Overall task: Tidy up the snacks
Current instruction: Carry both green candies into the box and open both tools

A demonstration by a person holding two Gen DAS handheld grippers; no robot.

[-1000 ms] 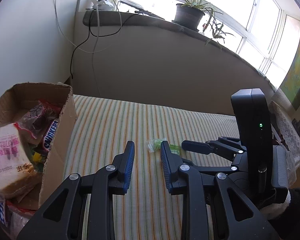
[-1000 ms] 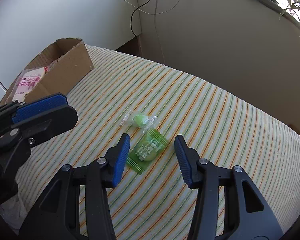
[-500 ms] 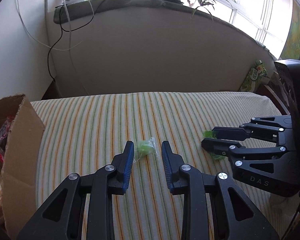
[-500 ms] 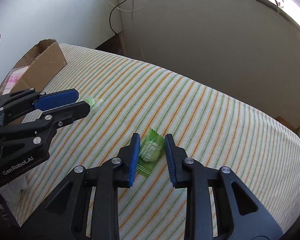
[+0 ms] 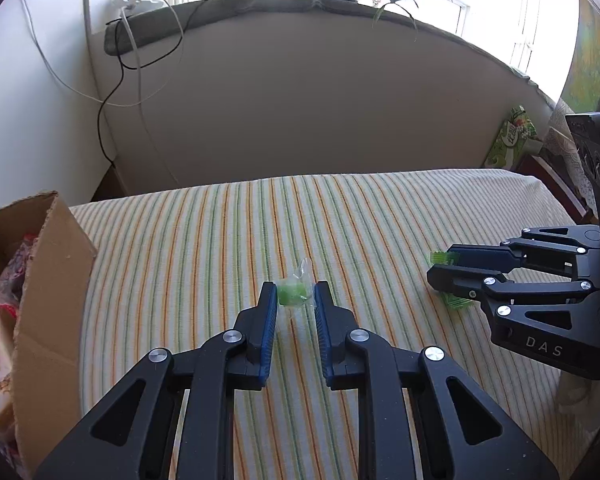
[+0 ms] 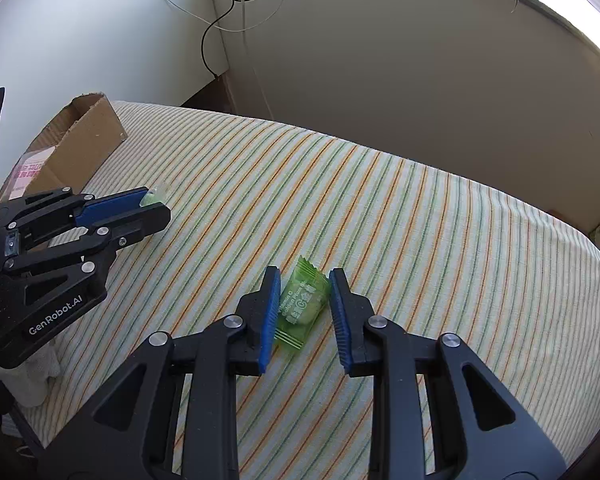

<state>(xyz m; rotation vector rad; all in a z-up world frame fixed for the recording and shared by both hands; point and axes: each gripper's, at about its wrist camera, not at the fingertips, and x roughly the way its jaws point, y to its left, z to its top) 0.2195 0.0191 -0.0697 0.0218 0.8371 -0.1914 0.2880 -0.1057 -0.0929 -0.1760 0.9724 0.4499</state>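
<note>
Cardboard box (image 5: 48,280) at left edge of table (image 5: 204,248), snacks inside. Left gripper (image 5: 295,300) mid-table, fingers narrowly apart, straddling clear-wrapped green candy (image 5: 293,293); contact unclear. Right gripper (image 6: 305,307) toward right edge, fingers narrowly apart around green sachet (image 6: 303,306), pads just beside it, grip not confirmed.
</note>
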